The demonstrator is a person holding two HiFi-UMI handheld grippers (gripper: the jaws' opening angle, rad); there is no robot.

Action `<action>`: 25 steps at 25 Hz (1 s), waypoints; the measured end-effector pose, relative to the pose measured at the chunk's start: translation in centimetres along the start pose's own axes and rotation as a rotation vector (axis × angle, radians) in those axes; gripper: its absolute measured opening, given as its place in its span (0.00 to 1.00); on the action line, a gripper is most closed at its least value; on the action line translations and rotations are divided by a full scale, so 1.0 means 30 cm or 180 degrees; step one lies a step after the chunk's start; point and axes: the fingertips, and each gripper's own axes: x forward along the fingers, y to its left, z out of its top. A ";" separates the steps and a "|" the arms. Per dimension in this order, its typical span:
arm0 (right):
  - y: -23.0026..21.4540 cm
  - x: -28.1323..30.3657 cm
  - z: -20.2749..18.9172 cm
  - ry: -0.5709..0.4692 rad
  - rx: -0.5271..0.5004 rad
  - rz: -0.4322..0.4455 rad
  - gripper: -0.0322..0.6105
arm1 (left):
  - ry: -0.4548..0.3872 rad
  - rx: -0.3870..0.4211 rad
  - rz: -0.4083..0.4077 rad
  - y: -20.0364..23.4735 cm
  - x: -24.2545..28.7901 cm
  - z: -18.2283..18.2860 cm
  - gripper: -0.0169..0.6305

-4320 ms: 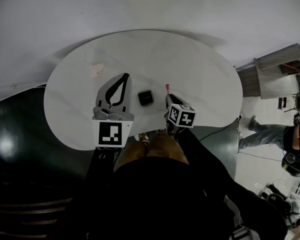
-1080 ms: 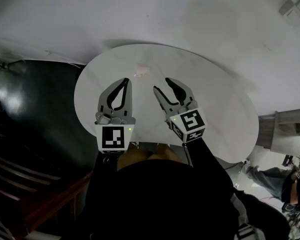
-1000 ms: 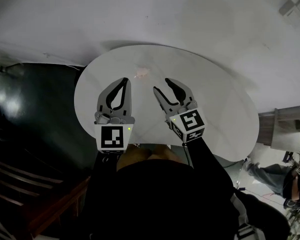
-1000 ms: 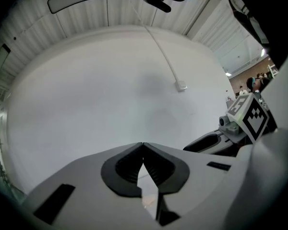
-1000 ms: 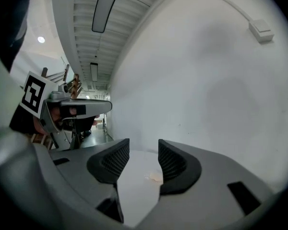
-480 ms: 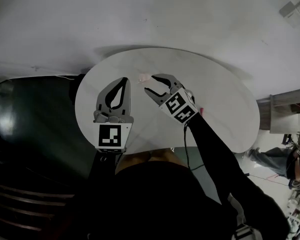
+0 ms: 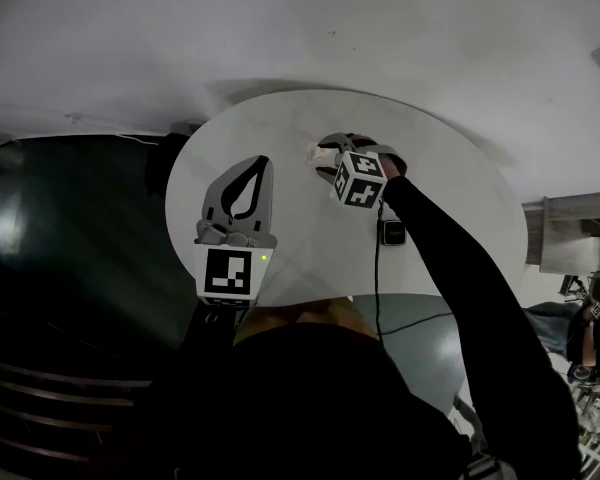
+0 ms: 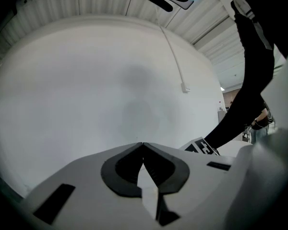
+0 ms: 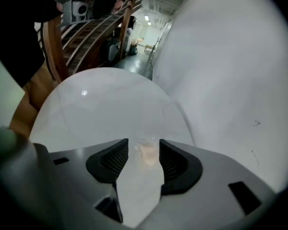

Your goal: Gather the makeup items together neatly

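Observation:
A small pale pink, clear-wrapped item [image 7: 310, 152] lies on the far part of the round white table [image 7: 450, 198]. My right gripper [image 7: 327, 158] reaches out to it with its jaws open. In the right gripper view the item [image 9: 146, 152] sits between the two pads [image 9: 116, 158] of the right gripper [image 9: 143, 142] with a gap on each side. A small dark square case [image 7: 392, 232] lies on the table beside my right sleeve. My left gripper [image 7: 264, 161] hovers over the table's left half. In its own view the left gripper [image 8: 143, 144] is shut and empty, facing a white wall.
The table edge [image 9: 177, 109] curves close behind the pink item, with a white wall beyond. A wooden staircase [image 9: 86, 32] rises past the table's far side. A grey cabinet [image 7: 570, 243] and a person [image 7: 592, 318] stand to the right of the table.
My right gripper has swung forward and left across the table, and its jaws now straddle the pink item. The left gripper has stayed shut in about the same place.

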 end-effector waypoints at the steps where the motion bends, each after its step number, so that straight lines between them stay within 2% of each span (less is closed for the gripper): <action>1: -0.007 0.023 -0.017 0.0108 -0.0124 0.0039 0.39 | 0.0023 -0.0013 0.0004 0.013 -0.006 -0.015 0.05; 5: -0.032 0.106 -0.067 0.0392 -0.0400 0.0143 0.39 | 0.0072 -0.0029 0.0002 0.048 -0.029 -0.055 0.05; 12: -0.062 0.196 -0.117 0.0682 -0.0284 0.0284 0.38 | 0.0124 -0.0002 -0.0029 0.064 -0.061 -0.083 0.05; 16: -0.025 0.210 -0.130 0.0849 -0.0360 0.0462 0.27 | 0.0123 0.0025 -0.0058 0.055 -0.074 -0.086 0.05; 21: -0.042 0.174 -0.105 0.0787 -0.0089 0.0493 0.23 | 0.0064 0.0006 -0.0075 0.070 -0.071 -0.069 0.05; 25: -0.074 0.113 -0.074 0.0528 0.0585 0.0311 0.22 | 0.0024 -0.0008 -0.0155 0.050 -0.047 -0.056 0.05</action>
